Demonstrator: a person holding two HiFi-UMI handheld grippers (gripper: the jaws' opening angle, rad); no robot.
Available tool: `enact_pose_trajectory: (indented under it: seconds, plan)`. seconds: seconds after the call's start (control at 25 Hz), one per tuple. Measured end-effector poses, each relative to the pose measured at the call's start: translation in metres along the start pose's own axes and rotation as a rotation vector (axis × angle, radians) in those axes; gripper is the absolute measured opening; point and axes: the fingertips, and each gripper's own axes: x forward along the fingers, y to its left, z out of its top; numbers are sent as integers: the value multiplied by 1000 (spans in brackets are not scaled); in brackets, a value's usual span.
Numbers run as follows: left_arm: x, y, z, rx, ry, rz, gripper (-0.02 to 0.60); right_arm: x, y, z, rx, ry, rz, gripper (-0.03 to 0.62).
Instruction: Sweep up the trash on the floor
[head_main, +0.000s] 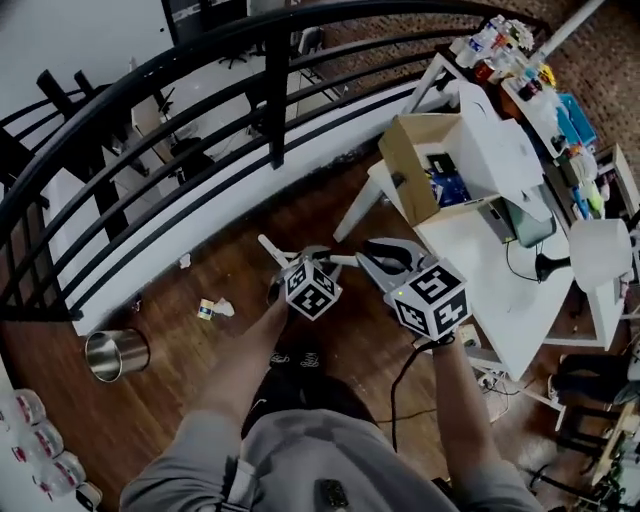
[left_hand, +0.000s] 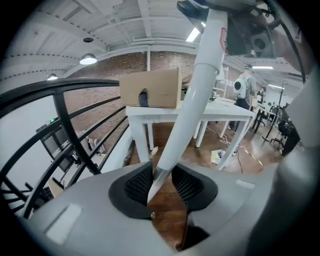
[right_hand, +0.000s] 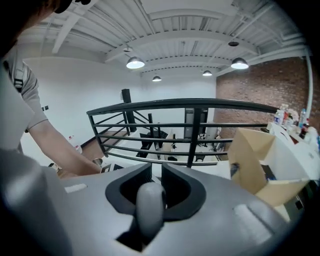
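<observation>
Small scraps of trash (head_main: 207, 309) lie on the wooden floor near the white wall base, with another bit (head_main: 185, 261) farther back. My left gripper (head_main: 292, 265) is shut on a long white handle (left_hand: 200, 90), which runs up and to the right from between its pads (left_hand: 162, 182). In the head view a short length of this handle (head_main: 268, 247) sticks out past the jaws. My right gripper (head_main: 385, 258) is shut on a rounded grey handle end (right_hand: 150, 202) that fills the gap between its pads (right_hand: 156, 187). Both grippers hang close together above the floor, right of the trash.
A shiny metal bin (head_main: 117, 353) stands on the floor at the left. A black railing (head_main: 275, 100) curves along the back. At the right is a white table (head_main: 480, 260) with a cardboard box (head_main: 415, 165). A cable (head_main: 400, 380) trails on the floor.
</observation>
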Motion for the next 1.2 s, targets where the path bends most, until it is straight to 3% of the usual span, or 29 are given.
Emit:
enact_pose_trajectory:
  seconds: [0.28,0.52,0.76,1.2]
  plan:
    - [56,-80,34,109,-33,-164,123,-57,-38,-55,101,21,-193,60]
    - [81,-109,-7,137,51,-274,123,-37,-35,-95,196,48,-276,55]
    - [63,-92,-44,160,82,-292,124,-16,-15,-100,297,13,-275,54]
    - [-10,-20,-114,112,128,-240,120,64,57,-51,291,21,-180,54]
